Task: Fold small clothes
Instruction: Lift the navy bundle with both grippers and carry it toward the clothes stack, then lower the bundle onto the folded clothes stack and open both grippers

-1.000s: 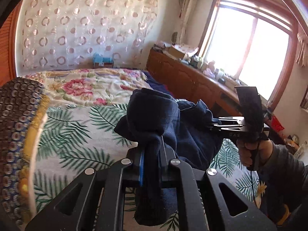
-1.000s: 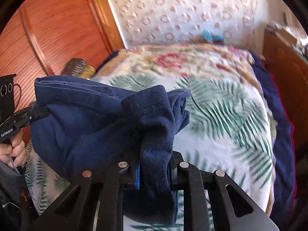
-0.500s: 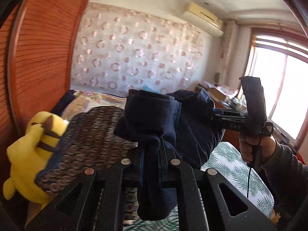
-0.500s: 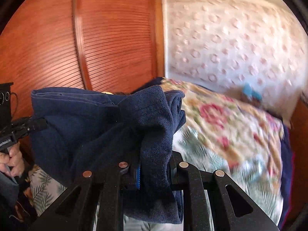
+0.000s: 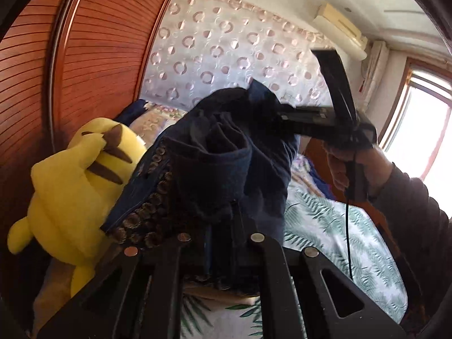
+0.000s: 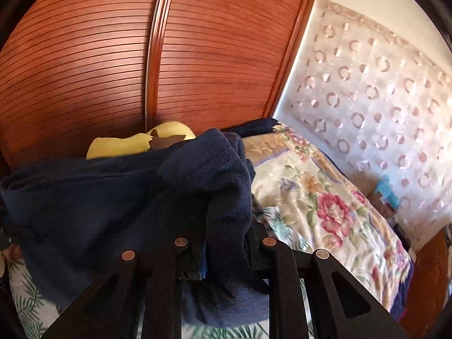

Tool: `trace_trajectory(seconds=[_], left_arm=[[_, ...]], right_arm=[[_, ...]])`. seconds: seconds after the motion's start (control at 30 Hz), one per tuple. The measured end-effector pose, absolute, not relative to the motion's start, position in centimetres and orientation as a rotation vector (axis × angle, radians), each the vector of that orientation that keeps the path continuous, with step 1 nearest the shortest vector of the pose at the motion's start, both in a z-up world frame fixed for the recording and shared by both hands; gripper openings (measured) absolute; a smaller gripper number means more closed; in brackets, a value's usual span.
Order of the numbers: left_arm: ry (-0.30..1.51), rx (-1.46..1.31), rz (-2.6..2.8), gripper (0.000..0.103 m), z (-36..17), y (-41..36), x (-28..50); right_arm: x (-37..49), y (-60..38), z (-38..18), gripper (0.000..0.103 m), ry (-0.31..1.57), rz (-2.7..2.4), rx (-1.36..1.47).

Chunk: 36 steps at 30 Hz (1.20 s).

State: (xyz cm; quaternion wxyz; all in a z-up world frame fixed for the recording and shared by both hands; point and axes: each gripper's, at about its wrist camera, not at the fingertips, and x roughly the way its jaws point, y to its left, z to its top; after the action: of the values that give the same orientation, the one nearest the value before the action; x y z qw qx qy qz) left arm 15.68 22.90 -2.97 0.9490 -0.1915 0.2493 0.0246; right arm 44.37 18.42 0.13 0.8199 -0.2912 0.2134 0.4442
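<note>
- Navy garment (image 5: 226, 152) hangs bunched in the air over the bed (image 5: 339, 226), slung between both grippers.
- Left gripper (image 5: 223, 243) is clamped on one bunched end.
- Right gripper (image 6: 226, 251) pinches the other (thick folds spill over its fingers).
- Yellow plush toy (image 5: 76, 175) sits behind, against the wooden panel (image 5: 99, 56).

**Camera placement: two wrist fisheyes over the bed**

The left wrist view is looking along its own fingers from close behind the navy garment (image 5: 226, 155), facing the yellow plush toy (image 5: 76, 180), the wooden wardrobe (image 5: 93, 56) and the patterned curtain (image 5: 226, 48). The right wrist view is looking along its fingers, just as near the garment, facing the same wardrobe and curtain. Both views are sharing the garment, toy, wardrobe, curtain and bed (image 6: 325, 197).
</note>
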Motion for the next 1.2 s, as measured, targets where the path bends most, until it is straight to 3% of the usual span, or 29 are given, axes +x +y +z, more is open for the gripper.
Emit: trace_trajectory(seconds=[0.17, 0.23, 0.4, 0.43, 0.47, 0.63, 0.83, 1.2], left_arm=[[0.557, -0.365, 0.079, 0.012, -3.7, 23.0, 15.8], [0.584, -0.337, 0.081, 0.017, -3.7, 22.9, 15.5], [0.552, -0.271, 0.094, 0.060, -2.3, 22.7, 13.9], [0.546, -0.241, 0.114, 0.079, -1.8, 22.6, 13.8], [0.532, -0.219, 0.128, 0.084, -1.5, 22.5, 13.7], [0.533, -0.174, 0.138, 0.084, -1.5, 22.4, 15.6], [0.609, -0.165, 0.142, 0.084, -4.2, 21.7, 17.5], [0.664, -0.195, 0.183, 0.084, -5.8, 21.5, 16.5]], right_arm=[[46.1, 21.0, -0.6, 0.023, 0.491, 0.963, -0.612], [46.3, 20.7, -1.5, 0.026, 0.523, 0.944, -0.592], [47.4, 19.3, -1.0, 0.047, 0.524, 0.915, -0.500], [47.6, 18.8, -0.7, 0.048, 0.518, 0.900, -0.469], [47.6, 18.4, -0.5, 0.048, 0.506, 0.887, -0.440], [46.2, 15.9, 0.7, 0.048, 0.448, 0.838, -0.338], [43.4, 15.8, -1.8, 0.048, 0.474, 0.924, -0.400], [47.8, 17.7, -4.8, 0.049, 0.543, 0.874, -0.345]])
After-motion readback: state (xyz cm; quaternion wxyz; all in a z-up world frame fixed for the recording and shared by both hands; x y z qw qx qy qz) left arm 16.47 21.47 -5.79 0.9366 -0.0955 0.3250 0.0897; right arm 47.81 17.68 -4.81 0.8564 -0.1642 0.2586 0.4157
